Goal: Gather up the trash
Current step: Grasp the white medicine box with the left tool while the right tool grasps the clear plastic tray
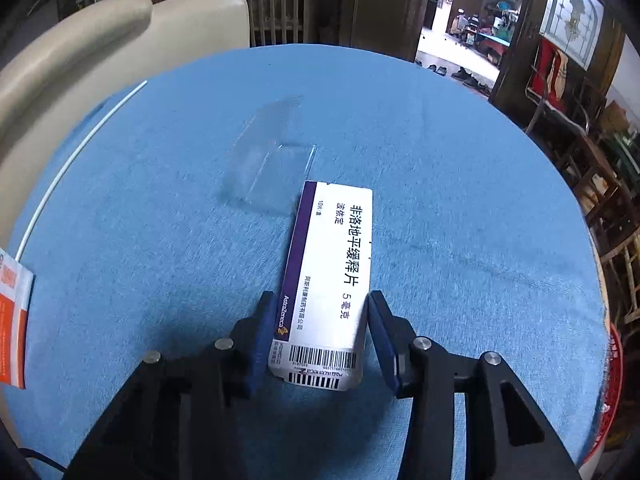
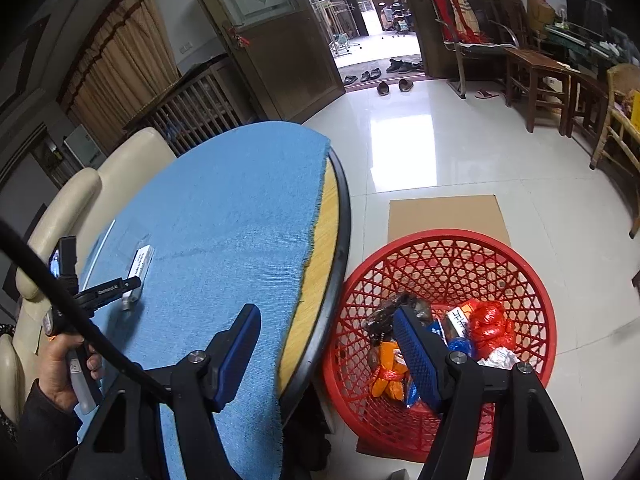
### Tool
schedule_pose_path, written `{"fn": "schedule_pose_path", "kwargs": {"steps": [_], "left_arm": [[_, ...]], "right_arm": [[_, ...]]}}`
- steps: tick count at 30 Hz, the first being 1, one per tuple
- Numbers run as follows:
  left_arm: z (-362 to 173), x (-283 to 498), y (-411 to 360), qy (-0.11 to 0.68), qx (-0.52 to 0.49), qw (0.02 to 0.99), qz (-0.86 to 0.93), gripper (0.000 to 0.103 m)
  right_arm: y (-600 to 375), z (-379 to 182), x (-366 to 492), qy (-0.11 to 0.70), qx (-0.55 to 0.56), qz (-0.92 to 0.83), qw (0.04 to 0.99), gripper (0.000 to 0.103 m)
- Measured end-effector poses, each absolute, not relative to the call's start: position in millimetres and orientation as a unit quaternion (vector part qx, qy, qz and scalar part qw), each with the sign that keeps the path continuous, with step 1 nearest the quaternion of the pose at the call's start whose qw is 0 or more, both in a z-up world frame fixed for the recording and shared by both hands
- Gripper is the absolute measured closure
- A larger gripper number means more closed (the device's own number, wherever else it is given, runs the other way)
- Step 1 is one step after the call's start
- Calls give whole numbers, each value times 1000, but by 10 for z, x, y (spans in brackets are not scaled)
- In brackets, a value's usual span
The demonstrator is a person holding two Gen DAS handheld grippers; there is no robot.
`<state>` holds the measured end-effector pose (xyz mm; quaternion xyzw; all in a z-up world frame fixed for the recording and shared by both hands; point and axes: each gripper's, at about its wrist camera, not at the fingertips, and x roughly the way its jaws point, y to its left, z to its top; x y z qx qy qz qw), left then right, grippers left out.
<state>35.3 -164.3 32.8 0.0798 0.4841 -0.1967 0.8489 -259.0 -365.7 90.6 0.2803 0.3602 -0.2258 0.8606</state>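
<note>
One medicine box (image 1: 332, 276) marked "AstraZeneca" lies between the left gripper (image 1: 318, 312) jaws.

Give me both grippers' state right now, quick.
Left gripper: fingers on either side of the medicine box on the table; whether they clamp it cannot be told.
Right gripper: open, empty, above the table edge and the red basket.

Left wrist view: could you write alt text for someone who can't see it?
A white and purple medicine box lies on a blue tablecloth between the two blue pads of the left tongs, which flank its near end. A clear plastic tray sits just beyond it, and an orange and white packet lies at the left edge.
</note>
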Motion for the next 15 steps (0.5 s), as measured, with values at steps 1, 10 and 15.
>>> {"fn": "schedule_pose_path", "kwargs": {"steps": [1,10,15], "left_arm": [[341,328,-1607,482,79,850,-197,56],[418,-11,-762,458,54,874,-155,55],[227,63,-405,452,26,887,-88,55]], "right_arm": [[-3643,901,-2558,362,279,-225,860,30],[-3425,679,-1836,401,264,-176,860,30],[-3000,621,-1144,417,237,-113,870,30]]}}
